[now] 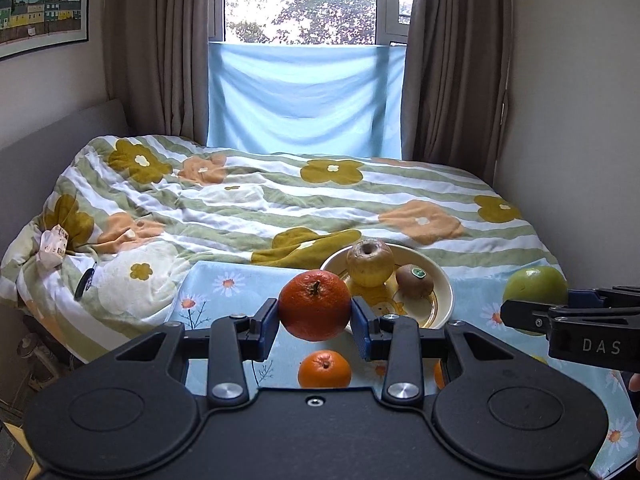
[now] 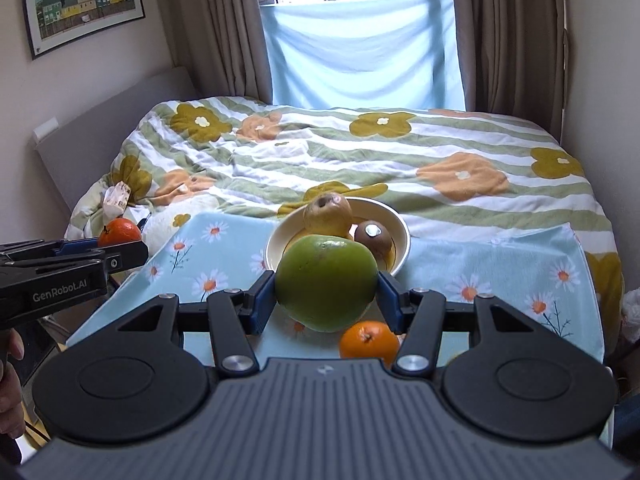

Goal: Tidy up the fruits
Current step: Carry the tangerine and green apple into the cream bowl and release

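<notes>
My left gripper (image 1: 315,312) is shut on a dark orange (image 1: 315,304) and holds it above the daisy-print cloth (image 1: 224,292), just left of the cream bowl (image 1: 442,288). My right gripper (image 2: 326,288) is shut on a large green apple (image 2: 326,282), held in front of the bowl (image 2: 400,236). The bowl holds a yellow apple (image 1: 370,263) and a kiwi (image 1: 414,280). A small orange (image 1: 324,368) lies on the cloth below my left gripper; it also shows in the right wrist view (image 2: 369,342). The green apple (image 1: 534,286) shows at the right of the left wrist view.
The cloth (image 2: 500,268) lies at the foot of a bed with a flowered duvet (image 1: 280,200). A crumpled packet (image 1: 52,244) and a dark object (image 1: 85,282) lie at the duvet's left edge. Walls stand close on both sides.
</notes>
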{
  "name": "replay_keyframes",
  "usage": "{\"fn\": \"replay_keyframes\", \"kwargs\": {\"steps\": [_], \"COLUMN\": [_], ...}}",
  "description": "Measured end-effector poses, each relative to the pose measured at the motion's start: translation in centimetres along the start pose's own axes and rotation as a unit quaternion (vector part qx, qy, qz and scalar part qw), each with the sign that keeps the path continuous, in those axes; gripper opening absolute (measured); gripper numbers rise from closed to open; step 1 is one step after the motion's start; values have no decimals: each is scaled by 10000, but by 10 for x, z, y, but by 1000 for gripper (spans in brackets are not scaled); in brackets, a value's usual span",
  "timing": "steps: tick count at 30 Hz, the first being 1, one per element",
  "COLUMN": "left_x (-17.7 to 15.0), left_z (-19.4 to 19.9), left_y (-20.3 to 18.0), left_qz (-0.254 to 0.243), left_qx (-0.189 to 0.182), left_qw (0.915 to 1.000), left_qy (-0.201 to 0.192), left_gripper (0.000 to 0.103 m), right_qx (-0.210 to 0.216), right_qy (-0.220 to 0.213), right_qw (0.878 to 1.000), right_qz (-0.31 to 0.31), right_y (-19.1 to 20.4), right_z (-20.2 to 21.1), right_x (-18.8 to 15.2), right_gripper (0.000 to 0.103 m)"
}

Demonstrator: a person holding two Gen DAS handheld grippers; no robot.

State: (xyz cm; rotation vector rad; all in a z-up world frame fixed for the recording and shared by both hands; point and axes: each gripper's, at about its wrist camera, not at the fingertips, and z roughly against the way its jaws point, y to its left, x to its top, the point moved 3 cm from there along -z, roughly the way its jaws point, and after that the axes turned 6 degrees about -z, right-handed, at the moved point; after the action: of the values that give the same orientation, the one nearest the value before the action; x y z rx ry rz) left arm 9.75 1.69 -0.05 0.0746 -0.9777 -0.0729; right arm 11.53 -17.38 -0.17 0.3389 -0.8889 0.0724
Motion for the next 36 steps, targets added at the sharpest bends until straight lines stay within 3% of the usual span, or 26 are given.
{"fn": "replay_keyframes", "kwargs": {"steps": [20, 28, 36], "left_x": [30, 21, 7], "left_z": [-139, -201, -235], "left_y": [24, 9, -16], "left_qz": [-711, -1015, -1548], "left_qx": [-860, -1227, -1405], "left_qw": [9927, 9844, 9729], "left_qy": [451, 755, 991], "left_gripper": [42, 43, 43], "right_qx": [-968, -1330, -1619], "right_qy": [144, 285, 413], "right_qw": [9913, 9843, 9771], "right_qz": [-879, -1123, -1319], "right_y": [8, -2, -16], "right_z": [-109, -146, -164], "right_x": [29, 26, 20], "right_gripper": [69, 69, 69]}}
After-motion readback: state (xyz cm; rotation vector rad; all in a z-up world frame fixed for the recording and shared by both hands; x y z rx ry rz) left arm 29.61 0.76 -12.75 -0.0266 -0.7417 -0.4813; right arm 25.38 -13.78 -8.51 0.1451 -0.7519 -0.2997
